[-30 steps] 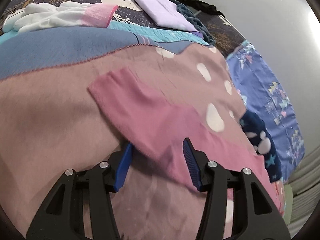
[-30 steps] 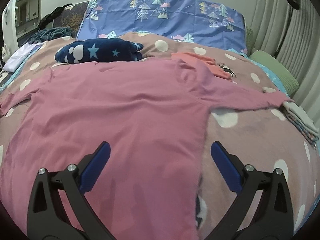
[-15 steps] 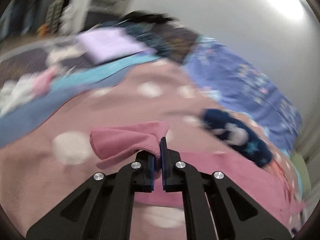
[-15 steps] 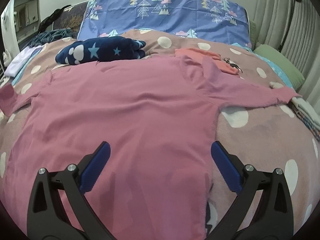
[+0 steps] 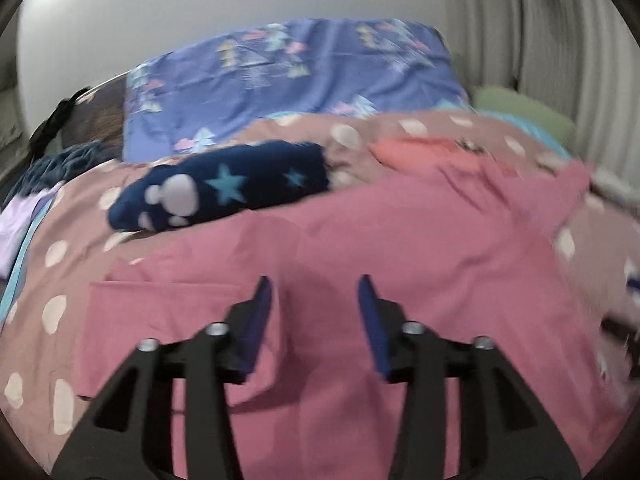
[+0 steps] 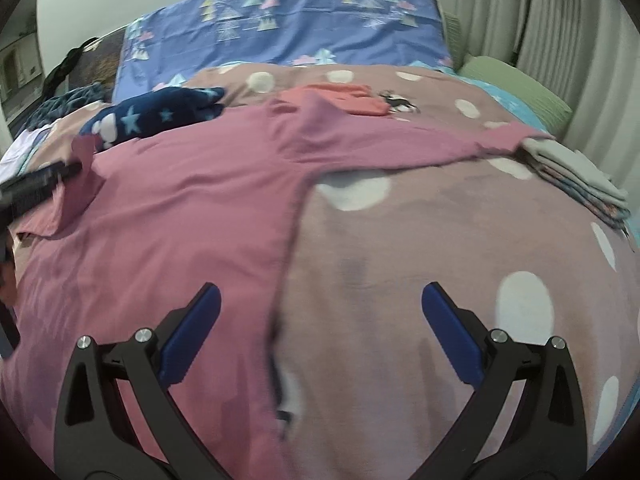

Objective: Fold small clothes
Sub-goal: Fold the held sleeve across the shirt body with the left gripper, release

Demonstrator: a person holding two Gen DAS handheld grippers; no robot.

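Note:
A pink long-sleeved shirt [image 5: 400,232] lies spread flat on the dotted blanket [image 6: 440,260]. Its left sleeve [image 5: 160,312] is folded in over the body, just left of my left gripper [image 5: 316,292]. That gripper's jaws are opening, and only the flat shirt shows below the gap, with the pads pressing on nothing. In the right wrist view the left gripper [image 6: 40,184] shows at the left edge beside the loose sleeve end. My right gripper [image 6: 320,304] hangs wide open over the shirt's [image 6: 180,208] right side edge. The right sleeve [image 6: 440,144] stretches out to the right.
A navy star-patterned garment [image 5: 224,188] and a coral garment [image 6: 344,98] lie beyond the shirt's collar. A folded stack [image 6: 572,172] sits at the right edge of the bed. Behind them are a purple patterned pillow [image 6: 280,28] and a green pillow [image 6: 516,88].
The left gripper shut on the left sleeve, swung it in over the shirt's body, and has let it go. The right gripper drifted right, from over the body to the side edge.

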